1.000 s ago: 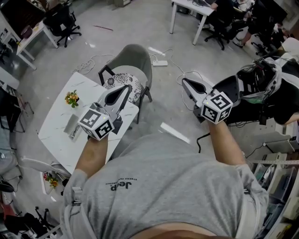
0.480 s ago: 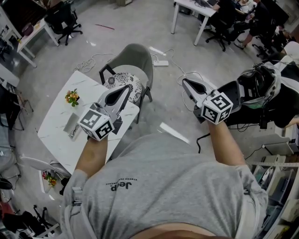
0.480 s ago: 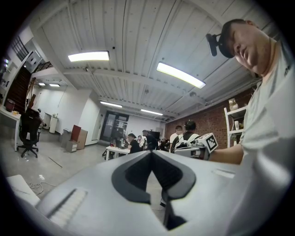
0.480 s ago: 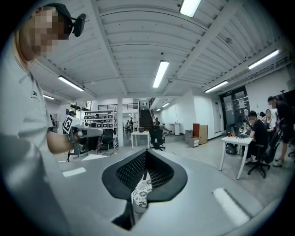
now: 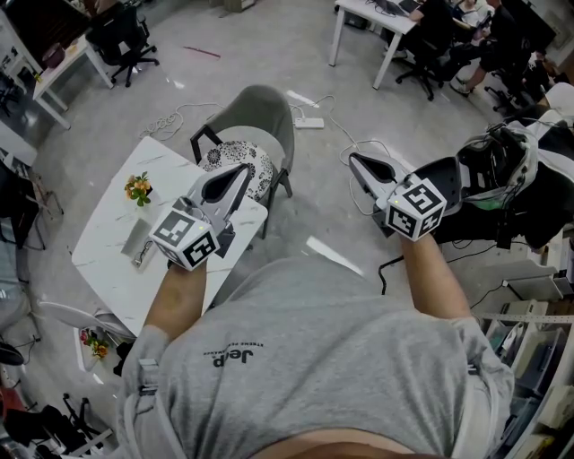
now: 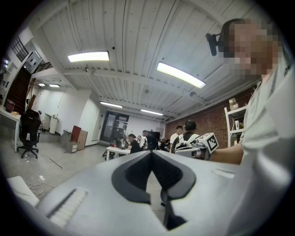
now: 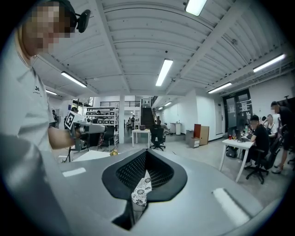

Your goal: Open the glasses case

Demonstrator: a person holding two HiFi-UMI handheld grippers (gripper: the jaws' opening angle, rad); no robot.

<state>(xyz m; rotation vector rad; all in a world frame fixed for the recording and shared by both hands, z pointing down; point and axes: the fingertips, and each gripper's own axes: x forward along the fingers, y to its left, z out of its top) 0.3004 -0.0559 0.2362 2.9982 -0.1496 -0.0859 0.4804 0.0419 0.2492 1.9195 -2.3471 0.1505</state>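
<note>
I stand beside a white marble table (image 5: 103,246). A small grey oblong thing (image 5: 140,242) lies on it; it may be the glasses case, too small to tell. My left gripper (image 5: 246,168) is held level over the table's near corner, jaws shut and empty. My right gripper (image 5: 352,157) hovers above the floor to the right, shut too, holding nothing. Both are well above and apart from the grey thing. In the left gripper view the jaws (image 6: 151,152) meet at their tips. In the right gripper view the jaws (image 7: 146,151) also meet.
A grey chair (image 5: 260,112) with a patterned cushion (image 5: 235,161) stands at the table's far side. A small flower pot (image 5: 137,188) sits on the table. Cables and a power strip (image 5: 307,122) lie on the floor. Desks with seated people (image 5: 430,27) are beyond.
</note>
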